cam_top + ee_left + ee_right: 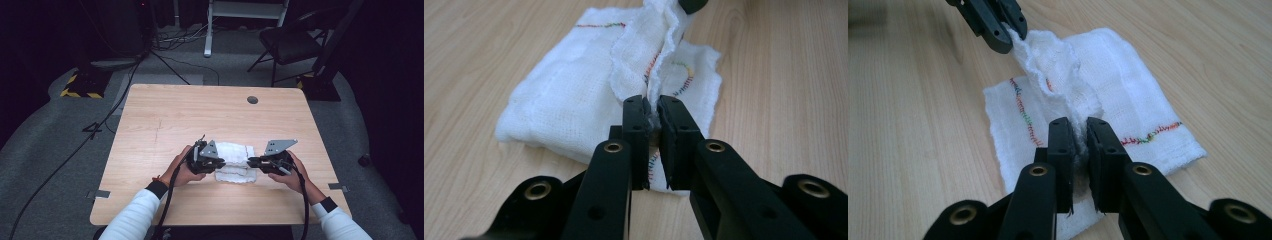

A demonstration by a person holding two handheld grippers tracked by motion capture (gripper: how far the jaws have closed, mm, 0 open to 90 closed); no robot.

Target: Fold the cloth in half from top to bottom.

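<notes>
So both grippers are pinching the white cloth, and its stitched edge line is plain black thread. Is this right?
Not quite. Both the left gripper and right gripper do pinch the white cloth, but its stitching is multicoloured, not black; the right gripper view shows this.

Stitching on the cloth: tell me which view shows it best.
The right gripper view: two multicoloured runs of stitching lie flat and sharp on the cloth. The left gripper view shows shorter bits, partly hidden by the raised fold. In the high view the cloth is plain white, too small for stitching.
</notes>
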